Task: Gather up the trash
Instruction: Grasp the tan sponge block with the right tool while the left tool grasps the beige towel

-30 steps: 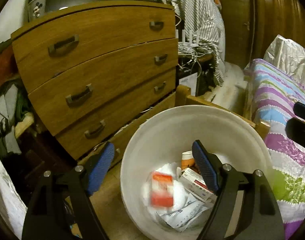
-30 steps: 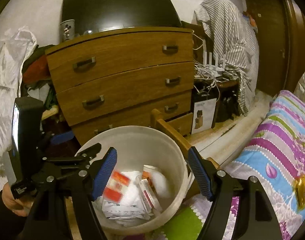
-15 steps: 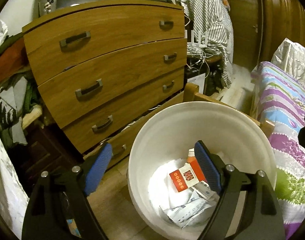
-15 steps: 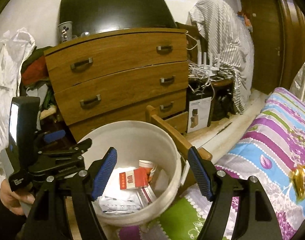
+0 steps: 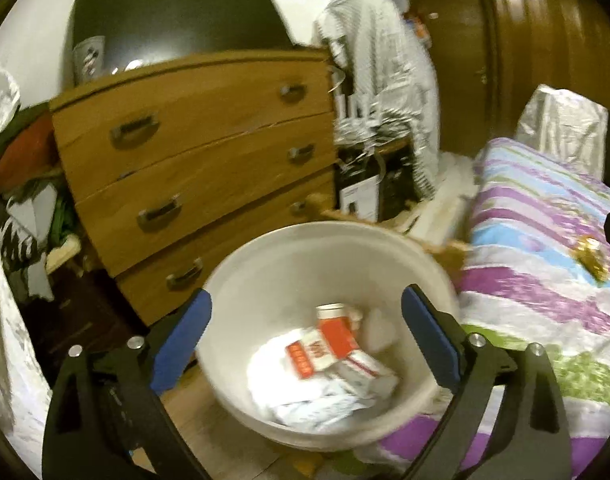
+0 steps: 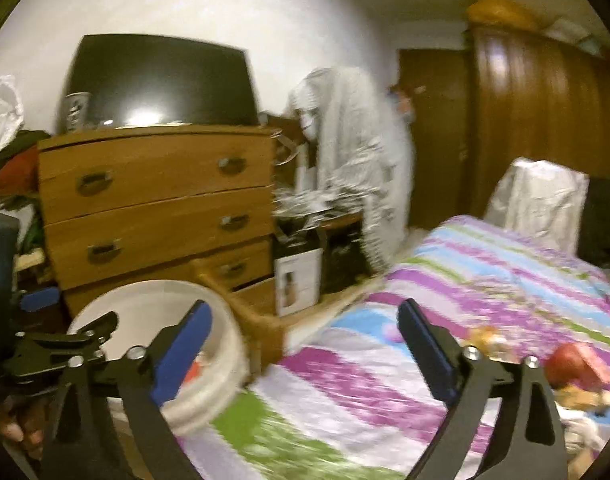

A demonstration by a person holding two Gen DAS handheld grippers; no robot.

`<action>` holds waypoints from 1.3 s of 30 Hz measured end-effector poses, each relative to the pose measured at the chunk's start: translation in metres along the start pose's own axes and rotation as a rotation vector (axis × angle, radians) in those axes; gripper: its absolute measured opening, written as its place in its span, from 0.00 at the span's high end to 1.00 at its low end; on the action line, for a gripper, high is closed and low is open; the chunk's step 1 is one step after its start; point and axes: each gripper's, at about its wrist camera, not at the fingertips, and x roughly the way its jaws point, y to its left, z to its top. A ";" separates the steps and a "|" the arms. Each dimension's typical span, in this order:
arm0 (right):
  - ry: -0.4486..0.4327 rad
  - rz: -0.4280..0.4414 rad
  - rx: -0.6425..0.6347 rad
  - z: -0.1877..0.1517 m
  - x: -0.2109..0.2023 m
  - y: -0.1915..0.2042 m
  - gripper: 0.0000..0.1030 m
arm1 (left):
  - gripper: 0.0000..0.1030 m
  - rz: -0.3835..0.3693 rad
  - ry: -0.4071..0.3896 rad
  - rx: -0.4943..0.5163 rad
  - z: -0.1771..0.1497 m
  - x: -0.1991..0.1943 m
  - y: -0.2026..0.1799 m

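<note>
A white round bin (image 5: pixel 305 256) stands on the floor between the dresser and the bed. It holds a red and white carton (image 5: pixel 311 354), an orange tube and crumpled white paper. My left gripper (image 5: pixel 305 332) is open and empty, above the bin's mouth. My right gripper (image 6: pixel 305 344) is open and empty, over the bed's edge with the bin (image 6: pixel 145 300) to its left. A gold wrapper (image 5: pixel 591 254) lies on the striped bedspread. In the right wrist view a gold wrapper (image 6: pixel 483 338) and a red round object (image 6: pixel 573 364) lie on the bed.
A wooden dresser (image 5: pixel 201 152) with three drawers stands behind the bin, a dark screen (image 5: pixel 173 28) on it. The bed (image 6: pixel 485 280) with a striped cover fills the right. A striped cloth (image 5: pixel 389 80) hangs over a cluttered stand. A wooden wardrobe (image 6: pixel 545 120) is at the far right.
Both grippers have pulled back and swung right. The carton dropped into the bin and lies still. More of the bed shows in the right wrist view.
</note>
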 end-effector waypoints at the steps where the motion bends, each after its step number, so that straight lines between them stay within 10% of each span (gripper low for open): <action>1: -0.007 -0.032 0.004 -0.004 -0.008 -0.010 0.05 | 0.06 -0.016 -0.011 0.014 -0.001 -0.004 -0.009; 20: 0.165 -0.408 0.503 -0.151 -0.142 -0.259 0.05 | 0.06 -0.278 0.046 0.191 -0.068 -0.055 -0.153; 26: 0.223 -0.301 0.695 -0.208 -0.152 -0.313 0.05 | 0.06 -0.305 0.060 0.291 -0.097 -0.073 -0.193; 39: 0.316 -0.136 0.763 -0.217 -0.094 -0.333 0.58 | 0.06 -0.221 0.034 0.411 -0.101 -0.107 -0.252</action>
